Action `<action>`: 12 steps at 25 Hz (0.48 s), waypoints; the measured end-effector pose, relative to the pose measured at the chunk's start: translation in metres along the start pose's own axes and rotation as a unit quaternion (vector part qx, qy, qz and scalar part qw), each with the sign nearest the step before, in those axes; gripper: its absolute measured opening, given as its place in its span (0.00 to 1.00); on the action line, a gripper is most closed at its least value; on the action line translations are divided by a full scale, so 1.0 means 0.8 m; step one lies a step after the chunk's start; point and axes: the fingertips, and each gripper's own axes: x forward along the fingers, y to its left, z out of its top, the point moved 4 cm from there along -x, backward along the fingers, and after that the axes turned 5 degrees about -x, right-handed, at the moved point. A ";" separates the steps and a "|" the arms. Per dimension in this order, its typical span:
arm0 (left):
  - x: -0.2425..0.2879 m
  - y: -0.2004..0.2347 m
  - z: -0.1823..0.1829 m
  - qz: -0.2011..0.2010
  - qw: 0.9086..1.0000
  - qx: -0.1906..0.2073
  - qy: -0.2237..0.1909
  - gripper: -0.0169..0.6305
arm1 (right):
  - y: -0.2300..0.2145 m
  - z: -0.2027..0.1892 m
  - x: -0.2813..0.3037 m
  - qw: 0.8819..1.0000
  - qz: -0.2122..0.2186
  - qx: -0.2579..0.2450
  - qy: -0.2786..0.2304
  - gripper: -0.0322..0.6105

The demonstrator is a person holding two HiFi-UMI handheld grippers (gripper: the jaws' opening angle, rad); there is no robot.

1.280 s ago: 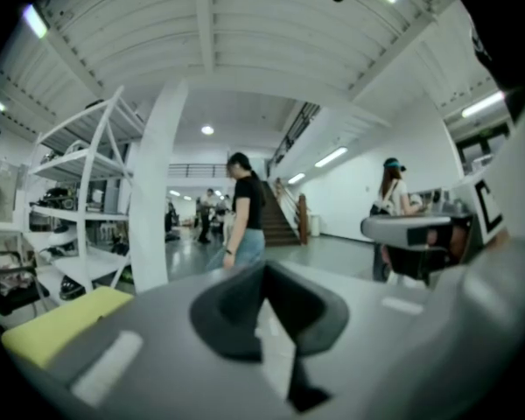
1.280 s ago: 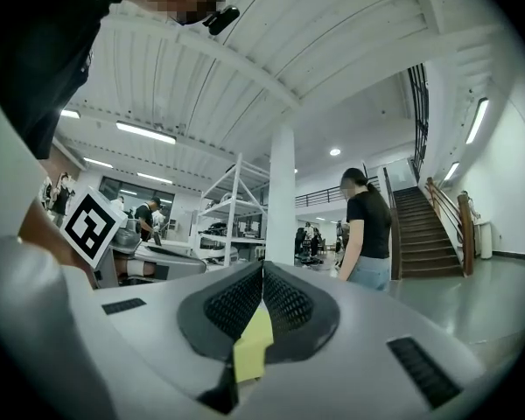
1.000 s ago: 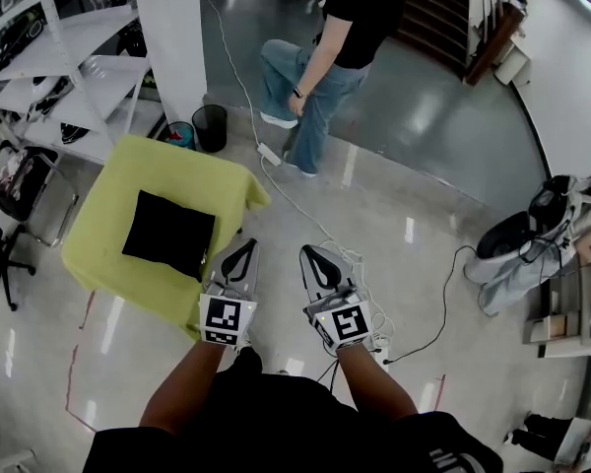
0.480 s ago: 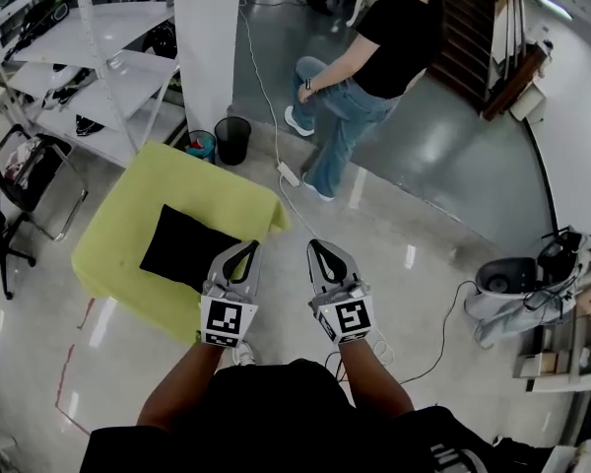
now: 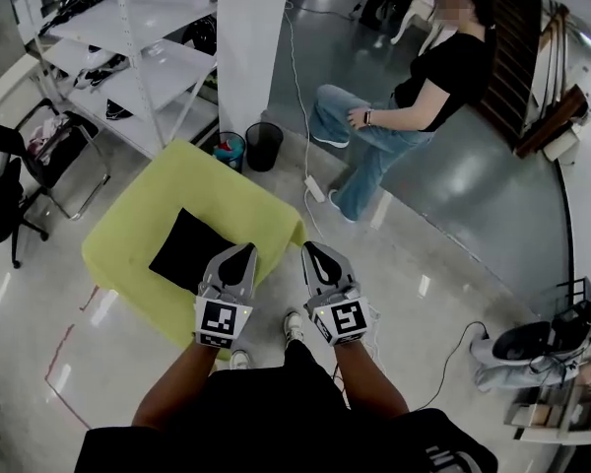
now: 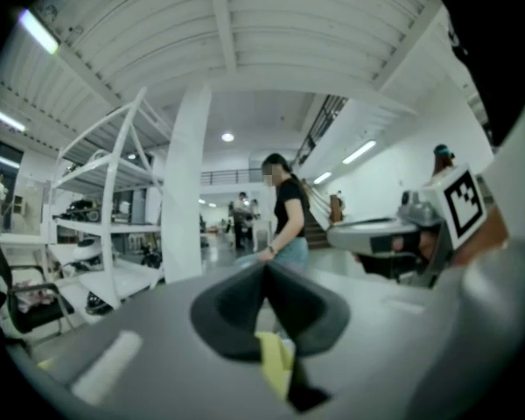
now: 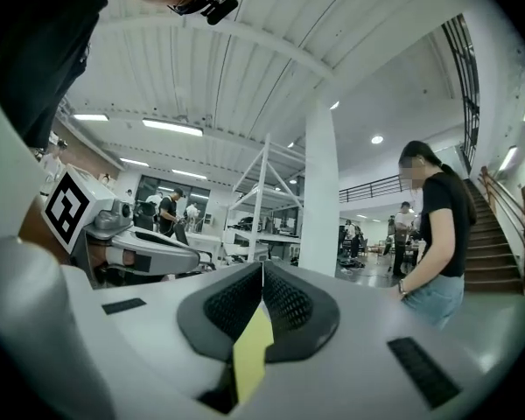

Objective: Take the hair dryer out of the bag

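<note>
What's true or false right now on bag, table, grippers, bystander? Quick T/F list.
1. The black bag lies on the yellow-green table. True.
2. The left gripper is shut on the bag. False: its jaws are together with nothing between them.
3. The right gripper has its jaws wide apart. False: they are shut and empty.
4. A hair dryer lies out on the table. False: only the bag shows there.
5. A person in jeans is on the floor beyond the table, right of the white pillar. True.
</note>
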 end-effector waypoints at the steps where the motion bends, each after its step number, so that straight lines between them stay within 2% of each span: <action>1: 0.006 0.005 0.001 0.011 1.000 0.000 0.000 0.04 | -0.005 -0.005 0.009 1.000 0.014 0.001 -0.004 0.06; 7: 0.052 0.045 0.010 0.110 0.994 -0.013 -0.009 0.04 | -0.044 -0.016 0.062 0.996 0.088 0.011 -0.026 0.06; 12: 0.086 0.053 0.008 0.157 0.987 -0.015 -0.010 0.04 | -0.075 -0.039 0.095 0.990 0.136 0.028 -0.030 0.06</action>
